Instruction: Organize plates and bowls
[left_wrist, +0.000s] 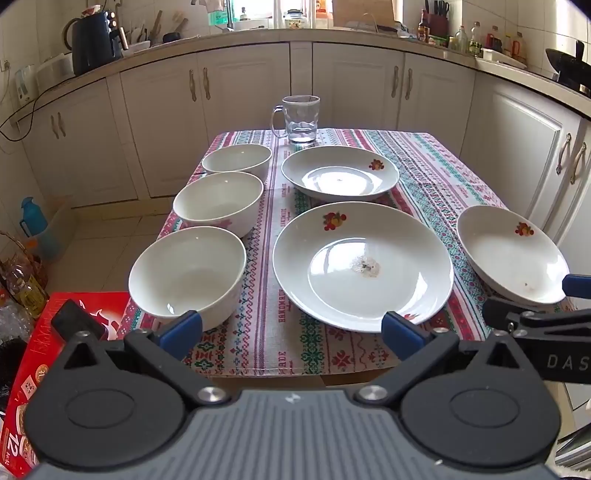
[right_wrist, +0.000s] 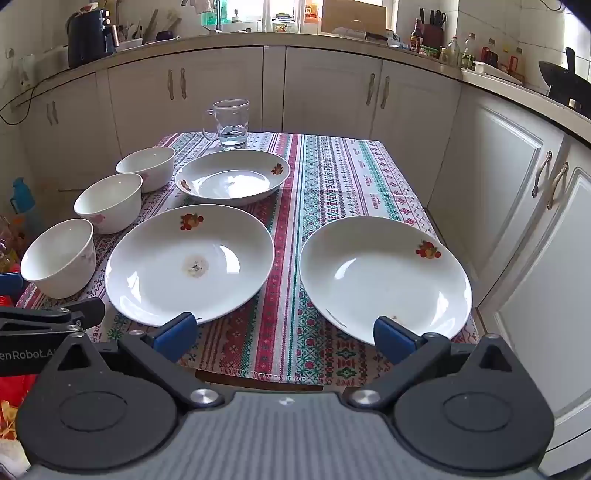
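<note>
**Six pieces of china laid out, both grippers empty**

Three white glazed ceramic plates with small fruit motifs lie flat on the tabletop: the soiled middle plate (left_wrist: 364, 266) nearest the centre, the far plate (left_wrist: 340, 173) behind it, and the right-hand plate (right_wrist: 384, 280) at the near right corner, its rim close to the cloth's edge. To their left, three white ceramic bowls stand in a row running away from the cameras: the near bowl (left_wrist: 186, 275), the middle bowl (left_wrist: 218, 201) and the far bowl (left_wrist: 236, 158).

All of it looks rigid, smooth and breakable, likely slick under the pads. The plates probably call for a pinch across the raised rim, the bowls across the wall at the lip; each should nest into its neighbour if set down gently.

The left gripper (left_wrist: 291, 328) and the right gripper (right_wrist: 282, 330) hover short of the near edge, fingers spread wide with nothing between them.

A clear glass mug (left_wrist: 301, 118) stands at the far side of the striped embroidered tablecloth (left_wrist: 266, 295).
</note>
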